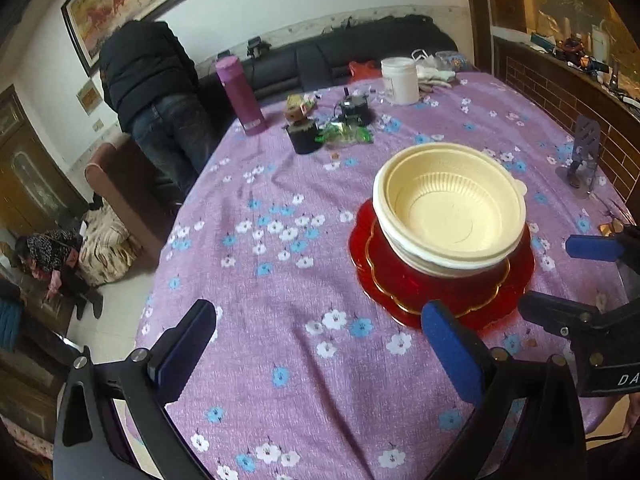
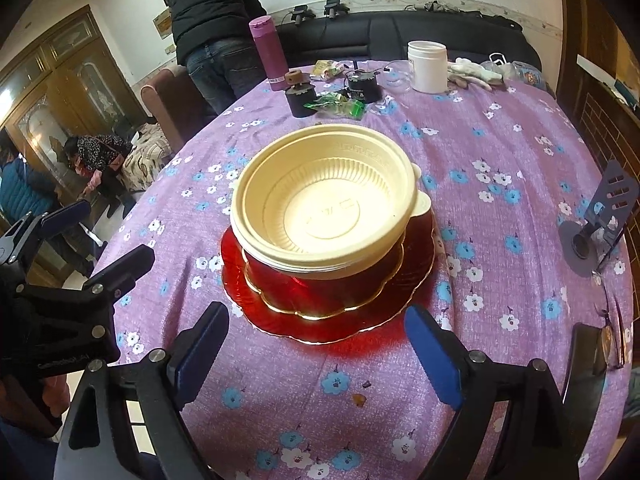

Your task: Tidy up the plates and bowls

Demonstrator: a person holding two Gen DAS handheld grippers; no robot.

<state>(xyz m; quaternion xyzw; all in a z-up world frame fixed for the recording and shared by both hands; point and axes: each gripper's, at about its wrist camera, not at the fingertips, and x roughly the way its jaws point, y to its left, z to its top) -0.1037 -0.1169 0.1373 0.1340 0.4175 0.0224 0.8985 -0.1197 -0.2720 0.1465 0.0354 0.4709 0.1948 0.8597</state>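
Observation:
Nested cream plastic bowls [image 1: 452, 208] [image 2: 332, 208] stand upright on a small scalloped red plate with a gold rim [image 1: 404, 284] [image 2: 320, 294]. That plate lies on a larger red plate [image 1: 360, 240] [image 2: 236, 276]. In the left wrist view my left gripper [image 1: 320, 340] is open over bare cloth, near and left of the stack. In its own view my right gripper [image 2: 316, 354] is wide open just short of the large plate's near rim, with nothing between its fingers. Each gripper shows at the edge of the other's view: the right gripper [image 1: 572, 280], the left gripper [image 2: 92, 240].
The round table wears a purple floral cloth [image 1: 260, 280] [image 2: 500, 140]. At its far side stand a pink thermos [image 2: 268, 56], a white jar [image 2: 428, 66], black gadgets [image 2: 300, 98] and green wrappers [image 2: 336, 104]. A phone stand [image 2: 600, 220] and glasses [image 2: 612, 340] lie right. People [image 2: 216, 28] are by the sofa.

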